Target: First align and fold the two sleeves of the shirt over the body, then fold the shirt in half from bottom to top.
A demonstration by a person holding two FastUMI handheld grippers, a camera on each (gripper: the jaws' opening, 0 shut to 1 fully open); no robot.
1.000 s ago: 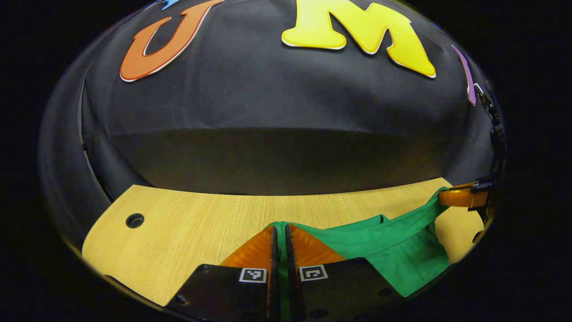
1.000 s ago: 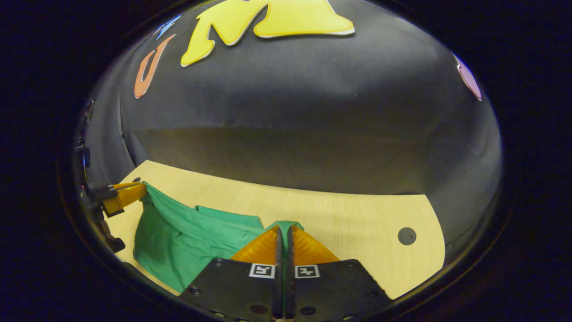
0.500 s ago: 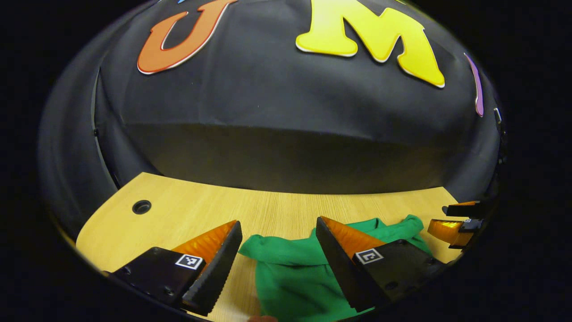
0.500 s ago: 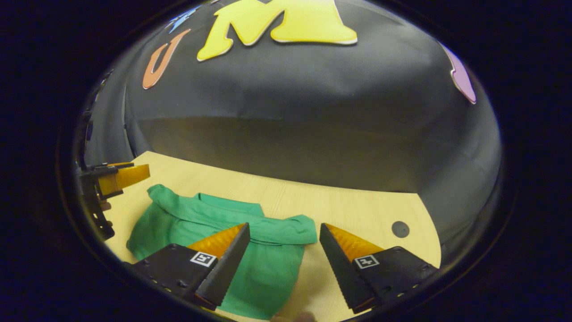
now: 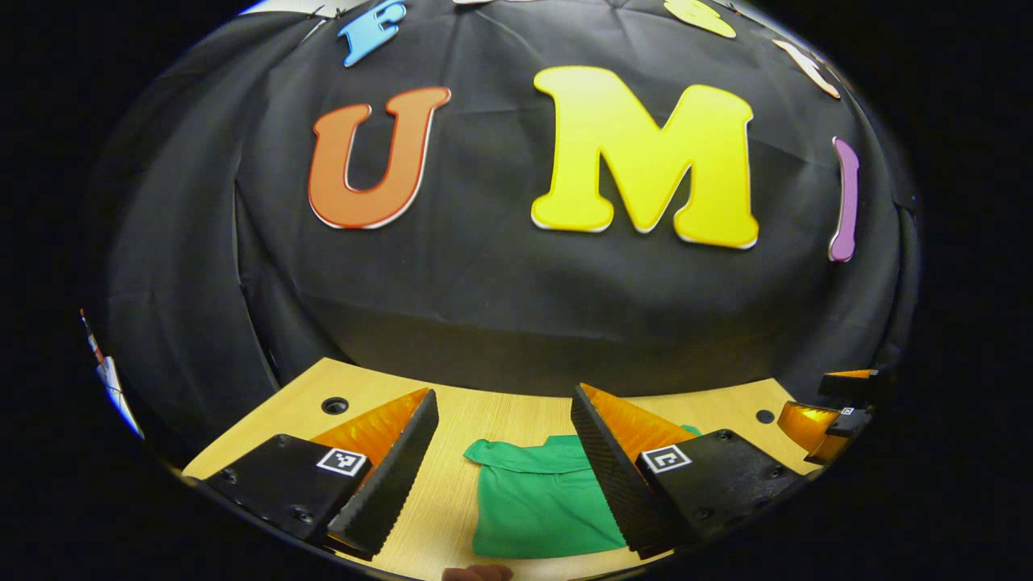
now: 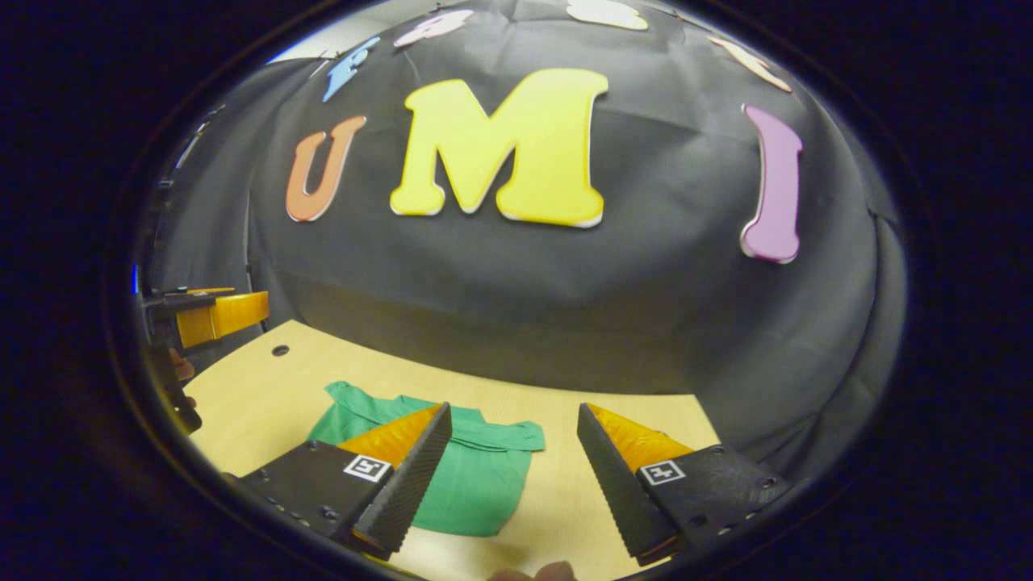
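The green shirt [image 5: 541, 500] lies folded into a compact rectangle on the wooden table [image 5: 452, 492], its doubled edge at the far side. My left gripper [image 5: 502, 395] hangs open above and behind it, holding nothing. In the right gripper view the shirt [image 6: 480, 484] lies low and left of centre, partly behind one finger. My right gripper [image 6: 513, 407] is open too, lifted off the cloth. The right gripper [image 5: 819, 420] also appears at the right edge of the left gripper view, and the left gripper [image 6: 218, 316] at the left edge of the right gripper view.
The table has a round hole [image 5: 334, 405] near its far left corner and another hole [image 5: 764, 416] near the far right. The black booth wall rises just behind the table's far edge. A fingertip [image 6: 549, 571] peeks in at the bottom.
Both grippers were shut on the shirt's edge, then opened and let it drop. They have since risen and drawn back, and the shirt now lies folded on the table.
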